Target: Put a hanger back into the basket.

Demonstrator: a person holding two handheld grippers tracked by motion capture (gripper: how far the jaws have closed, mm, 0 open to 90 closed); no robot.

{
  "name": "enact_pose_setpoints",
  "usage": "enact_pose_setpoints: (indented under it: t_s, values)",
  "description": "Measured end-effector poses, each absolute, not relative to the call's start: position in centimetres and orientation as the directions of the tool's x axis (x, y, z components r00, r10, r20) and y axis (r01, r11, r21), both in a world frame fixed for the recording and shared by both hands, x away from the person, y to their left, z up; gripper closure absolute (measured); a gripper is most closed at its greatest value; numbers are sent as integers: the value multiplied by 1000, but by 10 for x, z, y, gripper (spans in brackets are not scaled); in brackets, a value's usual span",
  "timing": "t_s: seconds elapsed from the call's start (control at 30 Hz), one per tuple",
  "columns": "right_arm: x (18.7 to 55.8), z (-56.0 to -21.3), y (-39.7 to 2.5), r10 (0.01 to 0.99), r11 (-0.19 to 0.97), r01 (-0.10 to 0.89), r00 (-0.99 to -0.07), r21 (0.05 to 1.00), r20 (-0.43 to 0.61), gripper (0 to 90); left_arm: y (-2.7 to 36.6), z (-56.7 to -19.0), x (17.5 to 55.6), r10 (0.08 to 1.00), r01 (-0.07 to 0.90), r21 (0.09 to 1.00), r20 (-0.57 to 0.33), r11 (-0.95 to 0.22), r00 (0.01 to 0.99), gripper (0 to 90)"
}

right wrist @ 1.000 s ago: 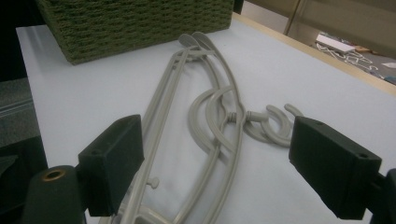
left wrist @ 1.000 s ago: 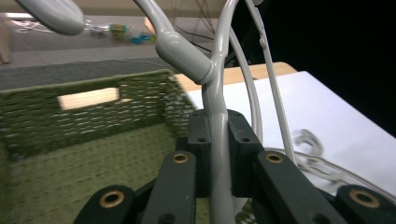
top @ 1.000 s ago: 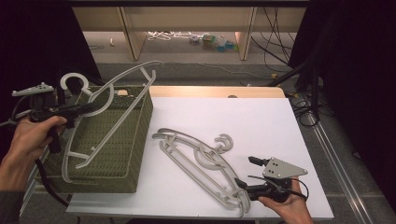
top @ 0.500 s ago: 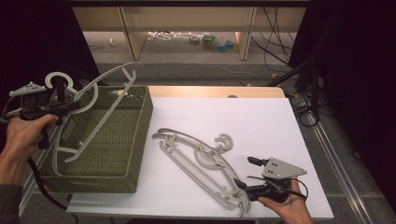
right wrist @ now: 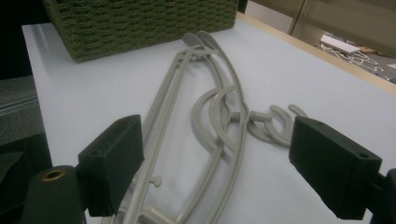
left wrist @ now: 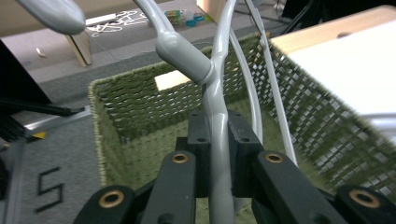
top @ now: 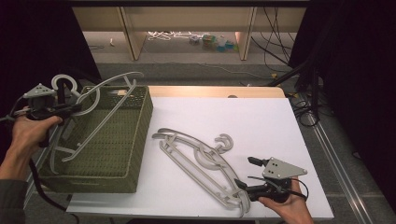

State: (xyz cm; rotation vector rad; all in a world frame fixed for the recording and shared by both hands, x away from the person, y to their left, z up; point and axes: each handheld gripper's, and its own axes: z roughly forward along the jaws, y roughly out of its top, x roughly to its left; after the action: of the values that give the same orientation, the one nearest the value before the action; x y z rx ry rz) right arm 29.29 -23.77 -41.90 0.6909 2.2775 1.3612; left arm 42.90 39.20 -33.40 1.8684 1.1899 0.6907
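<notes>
1. The left gripper [left wrist: 217, 154] has its jaws clamped on the neck of a grey hanger [top: 100, 114], held above the green woven basket [top: 135, 140].
2. That hanger tilts across the basket, which sits at the tabletop's left edge.
3. The right gripper [right wrist: 217, 168] stands with jaws spread wide and holds nothing, near the tabletop's front right corner.
4. Two more hangers [top: 201, 165] lie stacked on the white tabletop [top: 252, 121], just beyond its jaws.
</notes>
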Motion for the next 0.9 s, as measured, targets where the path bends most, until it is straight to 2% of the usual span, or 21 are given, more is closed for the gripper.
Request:
enact_pose_setpoints:
  t_s: [0.07,0.27,0.47,0.7,0.77,0.8,0.87,0.9]
  values:
    - [293,-419,-238,595,404,208,-800,891,-83,186,396,-338,429,917,479,841,49,-251,395,817]
    - [293,-420,-236,595,405,205,-799,891,-86,186,398,-343,427,913,479,843,33,-245,408,817]
    - [294,-420,-236,593,406,202,-801,891,-88,186,394,-349,430,898,483,817,93,-316,429,816]
    - [294,-420,-237,593,407,204,-800,890,-87,186,392,-353,430,888,498,805,76,-323,453,815]
    - [294,-420,-237,593,407,204,-800,890,-88,187,395,-357,430,886,515,791,71,-330,458,815]
    - [294,-420,-238,590,412,209,-803,887,-85,188,399,-358,430,876,530,763,95,-370,474,816]
    - [294,-420,-237,591,408,207,-802,889,-84,187,399,-366,431,884,529,776,76,-343,461,815]
    - [294,-420,-237,587,414,208,-805,886,-85,187,402,-367,432,877,538,759,86,-365,473,815]
